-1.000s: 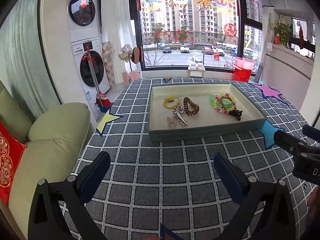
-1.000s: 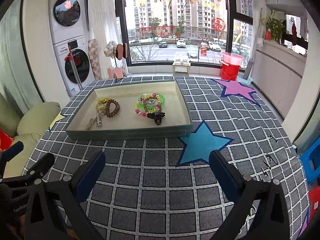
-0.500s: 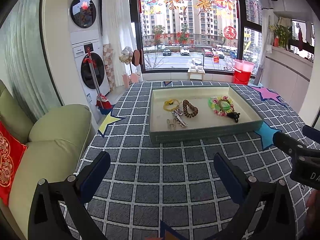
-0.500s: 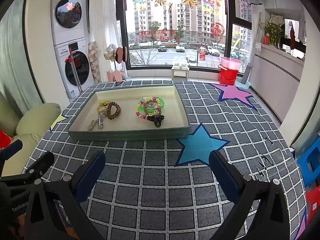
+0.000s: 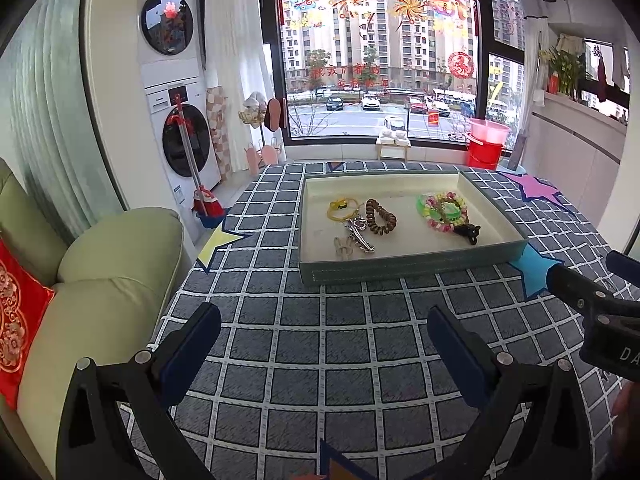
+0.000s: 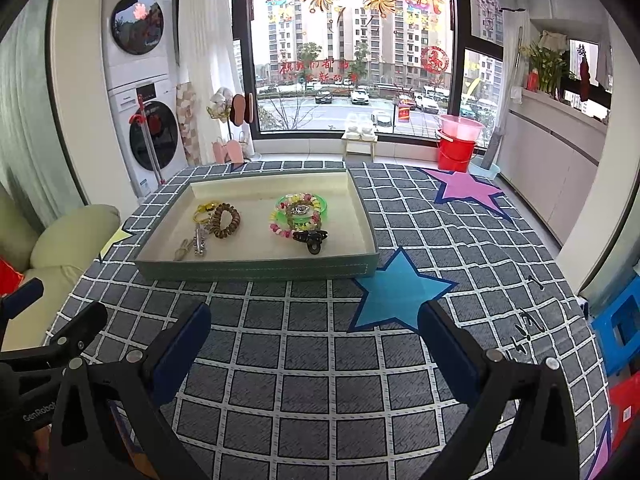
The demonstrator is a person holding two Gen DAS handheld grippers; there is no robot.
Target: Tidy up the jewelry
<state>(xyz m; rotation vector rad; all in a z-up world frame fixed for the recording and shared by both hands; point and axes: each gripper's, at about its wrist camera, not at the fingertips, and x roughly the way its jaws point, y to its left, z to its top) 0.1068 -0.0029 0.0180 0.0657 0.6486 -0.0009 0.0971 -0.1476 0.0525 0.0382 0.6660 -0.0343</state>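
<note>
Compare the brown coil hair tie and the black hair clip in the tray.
The brown coil hair tie is a spiral ring lying flat in the tray's left half; the black hair clip is a solid toothed clip in the right half, nearer the front wall. The tie touches a yellow ring; the clip touches the bead bracelets. Both rest in the tray.

A grey checked cloth with a blue star and a pink star covers the bench. Stacked washing machines (a red mop leans against them) stand left of the window, with red buckets to its right and a green sofa carrying a red cushion.
</note>
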